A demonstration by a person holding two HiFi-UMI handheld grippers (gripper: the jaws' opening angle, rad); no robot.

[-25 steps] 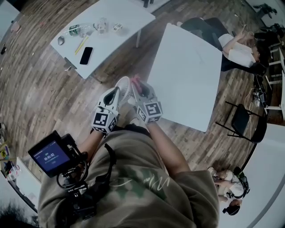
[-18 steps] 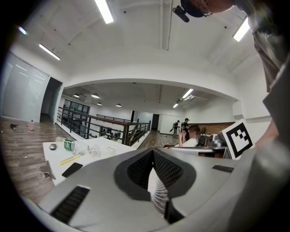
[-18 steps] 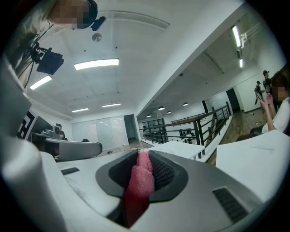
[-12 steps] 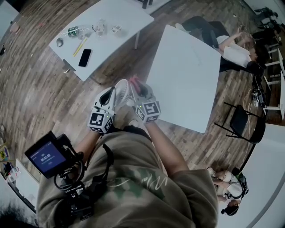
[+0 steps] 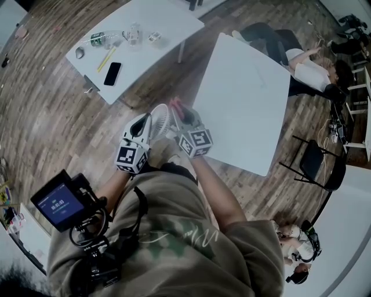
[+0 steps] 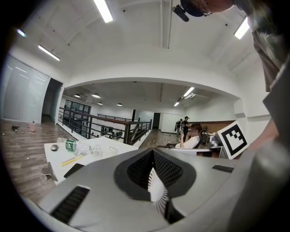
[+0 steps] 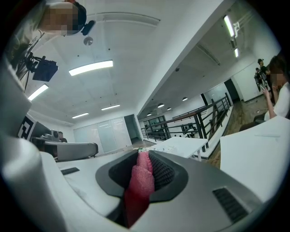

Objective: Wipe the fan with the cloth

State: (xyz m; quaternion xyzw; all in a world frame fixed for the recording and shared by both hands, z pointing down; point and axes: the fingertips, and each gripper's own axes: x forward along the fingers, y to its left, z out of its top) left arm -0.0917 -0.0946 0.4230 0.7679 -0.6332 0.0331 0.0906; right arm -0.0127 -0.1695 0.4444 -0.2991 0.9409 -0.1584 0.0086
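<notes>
Left tool (image 5: 148, 124): clamped on the white ribbed plastic fan (image 6: 157, 190), mid-air before us.
Right tool (image 5: 183, 118): pinching the soft pink cloth (image 7: 140, 179).
Handling: we judge the fan light, ribs fragile; hold its rim.

Open-plan office or lab floor, likely a mezzanine. Two plain white counters, one large (image 5: 243, 98) and one long (image 5: 145, 29), stood on a wood-plank floor (image 5: 46, 122). Strip lights (image 6: 104, 10) ran along a white ceiling. A black railing (image 6: 97, 124) edged the open side and glass partitions (image 7: 102, 135) closed the far end. A person (image 5: 310, 72) sat nearby, with a black chair (image 5: 316, 155) close by. A phone (image 5: 112, 73) and a water bottle (image 5: 97, 39) lay on the long counter.
</notes>
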